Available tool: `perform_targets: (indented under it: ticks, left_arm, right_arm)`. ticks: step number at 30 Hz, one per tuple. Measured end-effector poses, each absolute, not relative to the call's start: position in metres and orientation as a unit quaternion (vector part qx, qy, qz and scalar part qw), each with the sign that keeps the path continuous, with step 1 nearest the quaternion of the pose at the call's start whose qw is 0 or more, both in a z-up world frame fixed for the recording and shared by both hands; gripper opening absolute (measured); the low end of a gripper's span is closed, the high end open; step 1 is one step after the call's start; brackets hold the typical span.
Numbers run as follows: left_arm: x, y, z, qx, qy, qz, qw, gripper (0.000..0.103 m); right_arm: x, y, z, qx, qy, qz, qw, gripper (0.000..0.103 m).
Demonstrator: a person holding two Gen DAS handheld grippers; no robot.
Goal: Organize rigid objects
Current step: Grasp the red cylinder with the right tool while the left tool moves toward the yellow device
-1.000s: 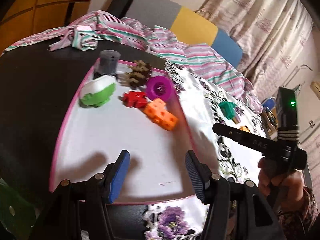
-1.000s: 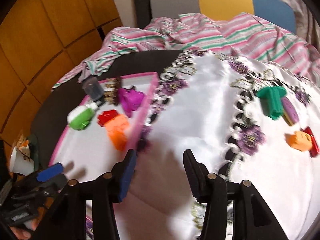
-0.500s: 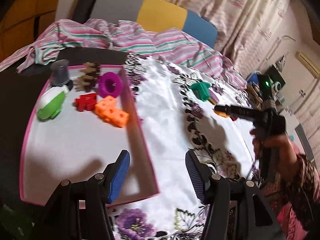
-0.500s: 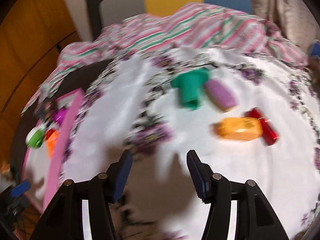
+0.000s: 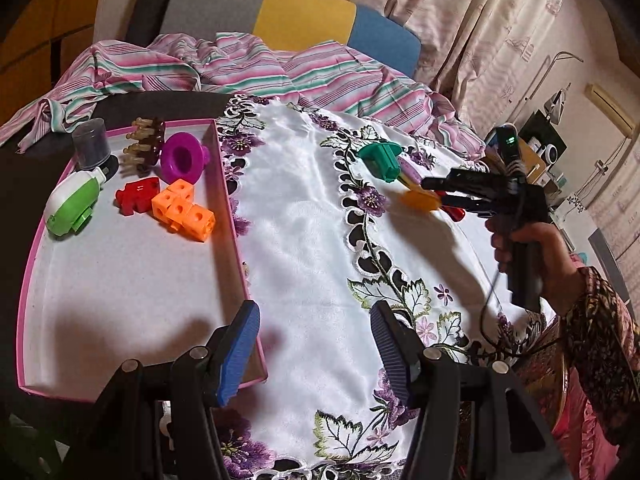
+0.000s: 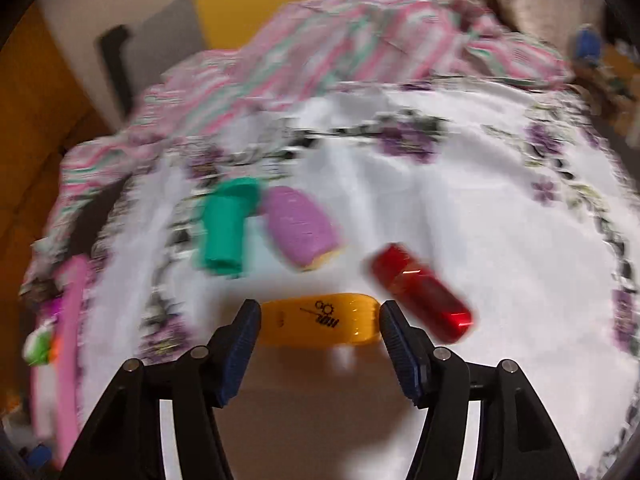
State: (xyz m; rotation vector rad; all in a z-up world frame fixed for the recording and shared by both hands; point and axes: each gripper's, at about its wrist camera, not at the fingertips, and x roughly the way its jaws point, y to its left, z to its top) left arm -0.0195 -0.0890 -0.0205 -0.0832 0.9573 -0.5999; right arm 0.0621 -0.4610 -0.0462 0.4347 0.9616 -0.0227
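Holding orange cubes (image 5: 183,210) and apparently five other toys, pink tray (image 5: 224,168); left hand-held gripper (image 5: 314,344) wide, empty.

Motion blur smears the right wrist view; the pink tray (image 6: 72,320) shows only an edge.

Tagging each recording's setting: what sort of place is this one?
Most likely a room in a home. A round table under an embroidered floral tablecloth has a striped garment heaped at its far edge, patterned curtains hang behind, and small household objects sit in a pink-rimmed tray.
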Motion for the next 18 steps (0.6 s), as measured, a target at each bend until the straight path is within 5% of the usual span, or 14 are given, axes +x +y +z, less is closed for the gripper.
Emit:
perform_targets:
  ticks: [4, 11, 18]
  left_arm:
    - [-0.021, -0.091, -0.019, -0.037, 0.452, -0.286, 0.844, 0.059]
    - [-0.019, -0.09, -0.02, -0.043, 0.457, -0.284, 0.842, 0.059]
    - [-0.018, -0.093, -0.021, -0.046, 0.463, -0.284, 0.838, 0.059]
  right_arm:
    - [0.054, -0.445, -0.034, 0.242, 0.441, 0.076, 0.861, 0.063]
    - [0.039, -0.491, -0.02, 0.198, 0.393, -0.151, 0.885, 0.064]
    - [0.047, -0.522, -0.037, 0.145, 0.439, -0.177, 0.869, 0.064]
